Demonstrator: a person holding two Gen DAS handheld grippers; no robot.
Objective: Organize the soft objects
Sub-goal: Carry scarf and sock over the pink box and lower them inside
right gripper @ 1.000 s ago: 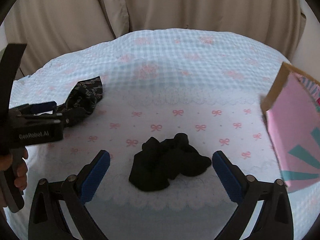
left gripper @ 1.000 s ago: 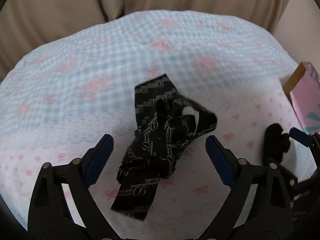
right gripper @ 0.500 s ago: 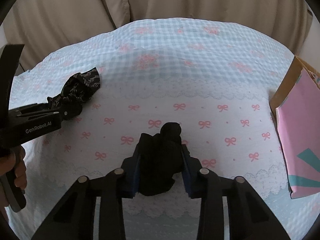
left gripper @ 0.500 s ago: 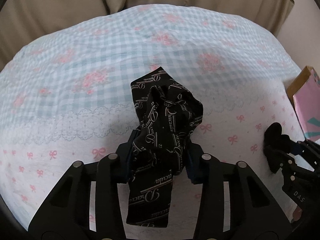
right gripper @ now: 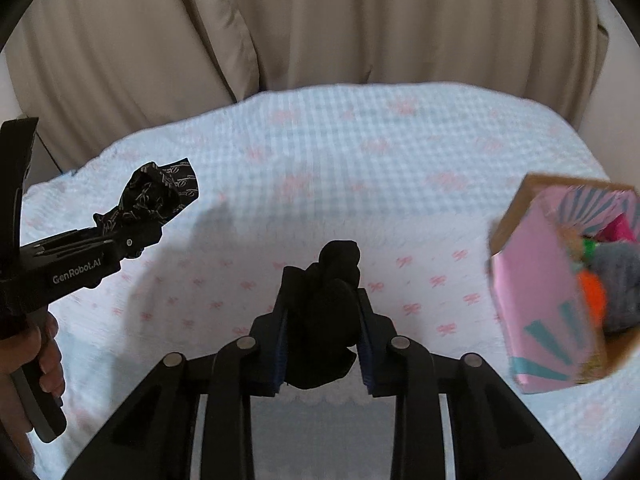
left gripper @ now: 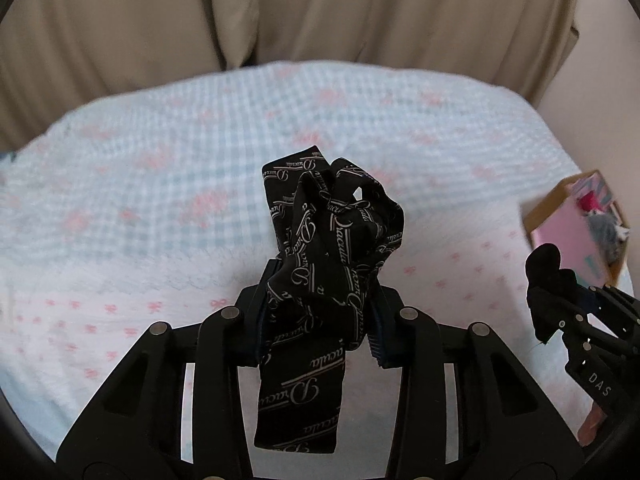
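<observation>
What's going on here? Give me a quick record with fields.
Surface: bed cover, checked blue with pink bows
Left gripper: shut on printed black cloth, held clear of the cover
Right gripper: shut on plain black cloth, also held clear of the cover
Pink box: open, on the right, soft items inside
</observation>
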